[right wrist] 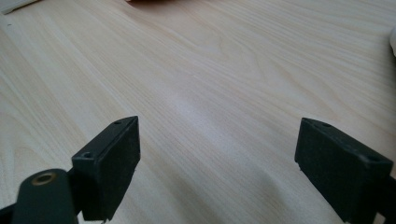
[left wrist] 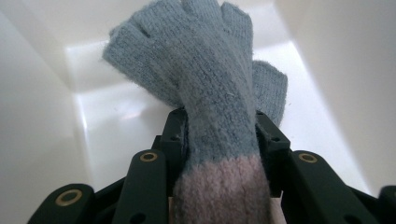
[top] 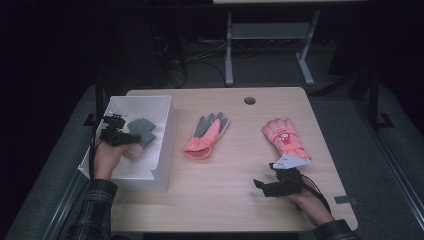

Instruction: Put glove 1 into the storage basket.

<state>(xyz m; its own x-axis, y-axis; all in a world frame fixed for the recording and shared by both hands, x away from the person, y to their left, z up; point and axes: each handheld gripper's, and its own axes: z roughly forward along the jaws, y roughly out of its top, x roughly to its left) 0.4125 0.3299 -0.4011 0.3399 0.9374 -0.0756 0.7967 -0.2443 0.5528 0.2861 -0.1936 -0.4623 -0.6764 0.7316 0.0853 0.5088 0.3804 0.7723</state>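
Left tool (top: 131,138) is down inside the white bin (top: 161,150) at the left side of the tabletop (top: 230,180), jaws clamped on the knit glove (top: 141,132). In the left gripper view the glove (left wrist: 205,93) runs straight up between the two black jaws, pads pressing on both sides just above where the grey-blue knit meets the pink cuff. Grey finger section fans out past the jaws toward the far end of the bin; cuff end is toward the hand. Glove looks fingerless, finger stubs short. It sits low in the bin; can't tell whether the fingers touch the bin floor.

Right tool (top: 260,185) is at the near right of the tabletop, pointing left, jaws wide apart with nothing between them. Right gripper view shows both pads (right wrist: 114,163) just above bare wood. Grey three-cornered plate sits on top of it.

Other items on the tabletop:
- Coral glove with grey palm (top: 207,134) lies flat at centre, just right of the bin, fingers pointing far, cuff near.
- Coral glove with red print (top: 285,140) lies flat at the right, fingers far, cuff near, the cuff just beside the right tool's plate.
- The two coral gloves are well apart from each other.
- Round cable hole (top: 249,100) at the far edge, centre.

Person's plaid sleeve (top: 92,205) comes in at the near left.
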